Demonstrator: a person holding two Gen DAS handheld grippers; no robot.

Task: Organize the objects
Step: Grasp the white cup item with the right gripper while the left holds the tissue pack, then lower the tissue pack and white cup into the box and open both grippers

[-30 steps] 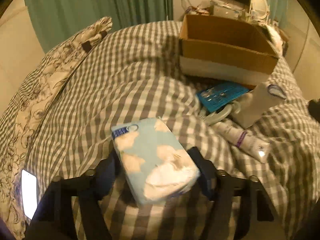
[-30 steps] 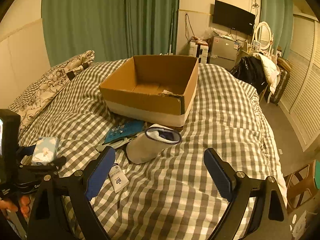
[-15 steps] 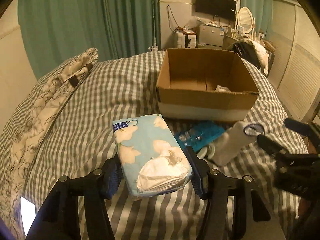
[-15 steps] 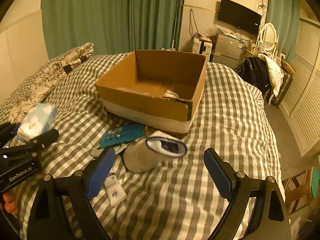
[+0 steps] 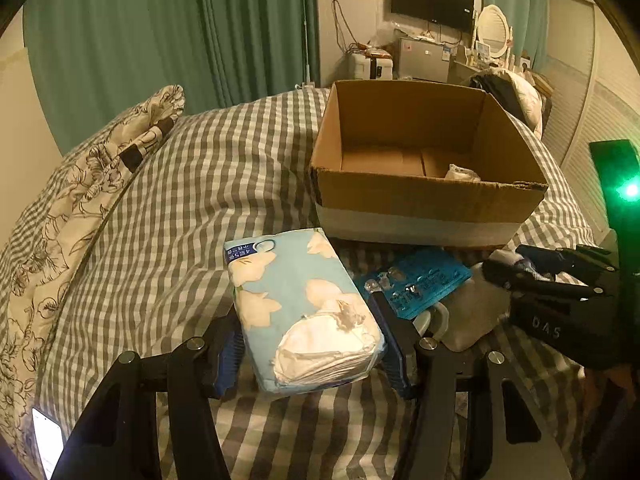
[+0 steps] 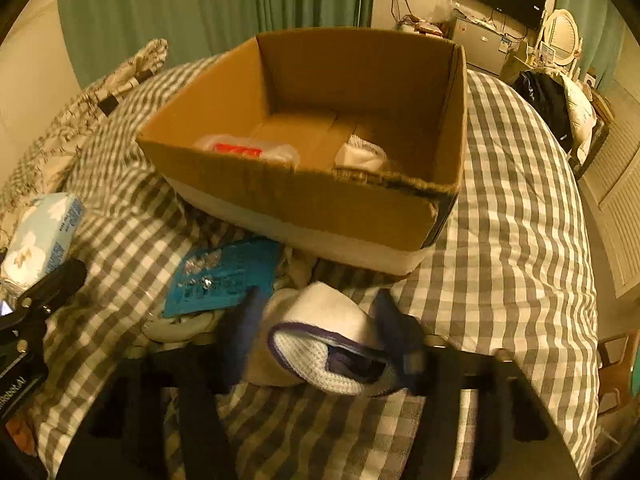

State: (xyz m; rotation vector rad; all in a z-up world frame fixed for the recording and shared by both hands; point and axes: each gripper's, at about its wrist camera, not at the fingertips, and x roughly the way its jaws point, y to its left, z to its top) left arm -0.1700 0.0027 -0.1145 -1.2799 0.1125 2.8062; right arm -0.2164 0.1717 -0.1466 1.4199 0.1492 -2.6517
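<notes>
Two items at least already sit in the cardboard box [image 5: 424, 168], so we judge the job partly done, w/ several things left on the checked bedspread [image 5: 208, 184].

Left wrist view: our left gripper [image 5: 308, 346] is clamped on the tissue pack [image 5: 300, 304], jaws pressing both long sides, pack held clear of the bed, in front of the box and not yet over it. Pack is soft plastic, light blue w/ cream flowers, its near end torn open and white tissue showing. Blue blister card [image 5: 418, 280] lies on the bed just short of the box, a white sock [image 5: 472, 316] beside it. One pale wad shows inside the box at right.

Right wrist view: our right gripper [image 6: 324, 336] has its jaws either side of the white sock [image 6: 324, 340], dark-trimmed cuff facing us; frame is blurred, so we can't tell if it's actually squeezed. Box [image 6: 320, 200] holds a red-and-clear packet [image 6: 244, 150] and a white bundle [image 6: 362, 156]. Blue card [image 6: 224, 276] remains outside on the bed.
</notes>
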